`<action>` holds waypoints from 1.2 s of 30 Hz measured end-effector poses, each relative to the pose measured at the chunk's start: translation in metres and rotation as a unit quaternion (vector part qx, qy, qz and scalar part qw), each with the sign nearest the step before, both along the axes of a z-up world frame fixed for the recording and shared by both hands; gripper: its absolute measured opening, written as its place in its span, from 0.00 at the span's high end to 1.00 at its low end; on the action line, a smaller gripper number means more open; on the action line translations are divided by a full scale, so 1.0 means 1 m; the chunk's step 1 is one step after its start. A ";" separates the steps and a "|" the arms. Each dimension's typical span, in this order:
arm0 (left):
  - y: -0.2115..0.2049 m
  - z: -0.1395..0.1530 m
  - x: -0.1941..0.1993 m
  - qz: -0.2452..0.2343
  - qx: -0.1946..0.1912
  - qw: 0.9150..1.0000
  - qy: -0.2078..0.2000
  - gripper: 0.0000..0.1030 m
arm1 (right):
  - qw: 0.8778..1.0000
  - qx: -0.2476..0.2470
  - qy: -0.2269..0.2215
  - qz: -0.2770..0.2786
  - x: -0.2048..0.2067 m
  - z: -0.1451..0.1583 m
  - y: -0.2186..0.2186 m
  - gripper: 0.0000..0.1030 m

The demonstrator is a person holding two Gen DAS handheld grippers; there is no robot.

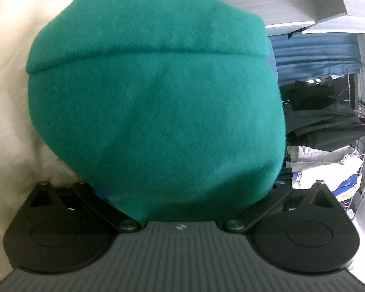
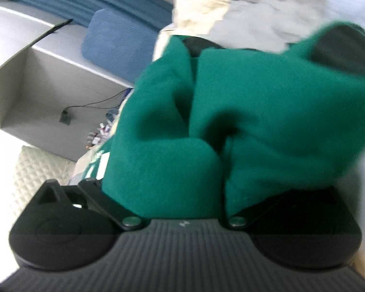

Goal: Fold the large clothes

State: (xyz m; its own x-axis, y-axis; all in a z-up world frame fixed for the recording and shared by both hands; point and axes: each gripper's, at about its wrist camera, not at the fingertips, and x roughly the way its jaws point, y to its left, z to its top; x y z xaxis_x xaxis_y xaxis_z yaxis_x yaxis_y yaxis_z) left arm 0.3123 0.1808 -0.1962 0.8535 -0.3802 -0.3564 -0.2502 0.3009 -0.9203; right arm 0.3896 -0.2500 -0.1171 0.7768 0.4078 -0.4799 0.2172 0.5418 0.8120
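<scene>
A green fleece garment (image 1: 153,112) fills the left wrist view, with a seam or hem running across its upper part. It drapes over my left gripper (image 1: 182,194) and hides the fingers, so the grip cannot be made out. In the right wrist view the same green garment (image 2: 255,121) is bunched in thick folds over my right gripper (image 2: 206,189), whose fingers are also hidden under the cloth. A dark lining shows at the upper right of the garment (image 2: 340,48).
Cream bedding (image 1: 7,73) lies to the left and behind (image 2: 243,4). Blue cushions (image 2: 116,41) and a grey shelf unit (image 2: 36,73) stand at the left. A wire rack with dark and white clothes (image 1: 328,133) is at the right.
</scene>
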 end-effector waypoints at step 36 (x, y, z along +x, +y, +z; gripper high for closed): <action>-0.180 0.206 -0.162 -0.151 0.077 0.974 -0.152 0.61 | 0.973 -0.060 -0.218 -0.036 -0.208 0.204 -0.145 0.59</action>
